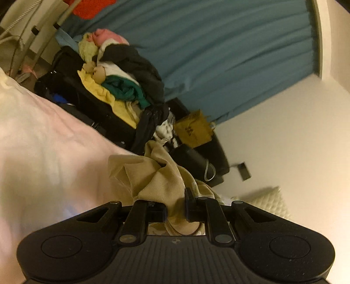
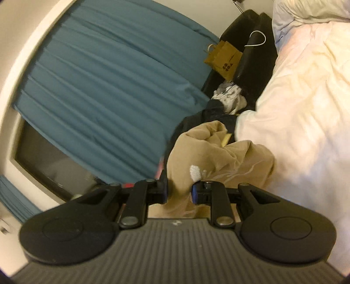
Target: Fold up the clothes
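Observation:
A tan garment (image 1: 153, 179) bunches up in front of my left gripper (image 1: 176, 207), whose jaws are shut on a fold of it. In the right wrist view the same tan garment (image 2: 210, 153) hangs crumpled, with a small white patch on it, and my right gripper (image 2: 179, 192) is shut on its lower edge. Both views are tilted, and the cloth is lifted off the white bed cover (image 1: 43, 148). The part of the garment between the fingers is hidden.
An open black suitcase (image 1: 72, 87) piled with mixed clothes (image 1: 118, 72) lies beside the bed. A brown paper bag (image 1: 193, 129) and a black chair (image 2: 253, 54) stand by the blue curtain (image 2: 109, 83). A pillow (image 2: 306, 13) lies on the white bed cover (image 2: 306, 98).

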`<action>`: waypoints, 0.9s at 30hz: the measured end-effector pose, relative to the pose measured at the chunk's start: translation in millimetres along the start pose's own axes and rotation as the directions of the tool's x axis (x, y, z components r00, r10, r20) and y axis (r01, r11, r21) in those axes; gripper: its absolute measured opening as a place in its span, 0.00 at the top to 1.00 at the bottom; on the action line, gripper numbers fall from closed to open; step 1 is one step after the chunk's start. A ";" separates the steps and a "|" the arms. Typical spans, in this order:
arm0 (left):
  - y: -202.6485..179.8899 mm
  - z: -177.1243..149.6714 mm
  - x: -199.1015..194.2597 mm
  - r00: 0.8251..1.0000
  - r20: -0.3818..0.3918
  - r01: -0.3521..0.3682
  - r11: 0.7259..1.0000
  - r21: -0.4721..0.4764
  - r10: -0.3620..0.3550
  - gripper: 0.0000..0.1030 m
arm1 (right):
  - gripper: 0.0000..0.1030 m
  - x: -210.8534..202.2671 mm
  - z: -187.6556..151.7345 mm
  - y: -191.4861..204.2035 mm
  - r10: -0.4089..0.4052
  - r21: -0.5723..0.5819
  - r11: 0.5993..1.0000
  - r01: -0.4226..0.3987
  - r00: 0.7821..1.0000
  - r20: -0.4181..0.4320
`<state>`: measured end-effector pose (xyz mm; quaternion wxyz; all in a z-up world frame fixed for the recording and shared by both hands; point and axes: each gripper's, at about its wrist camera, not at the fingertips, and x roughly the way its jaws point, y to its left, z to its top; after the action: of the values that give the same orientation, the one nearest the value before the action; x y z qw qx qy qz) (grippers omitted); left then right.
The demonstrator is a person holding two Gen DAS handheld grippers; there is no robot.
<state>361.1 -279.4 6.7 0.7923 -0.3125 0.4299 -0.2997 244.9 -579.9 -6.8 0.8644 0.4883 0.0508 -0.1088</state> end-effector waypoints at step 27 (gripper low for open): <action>-62.7 -82.1 -141.1 0.988 0.097 -0.156 0.845 0.512 0.123 0.31 | 0.74 -137.9 -82.8 18.1 -0.302 -0.142 0.949 0.282 0.942 -0.149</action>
<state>213.3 -233.2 87.8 0.8793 -0.0645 0.3308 -0.3365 116.8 -480.9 -7.8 0.8588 0.4305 0.2019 -0.1908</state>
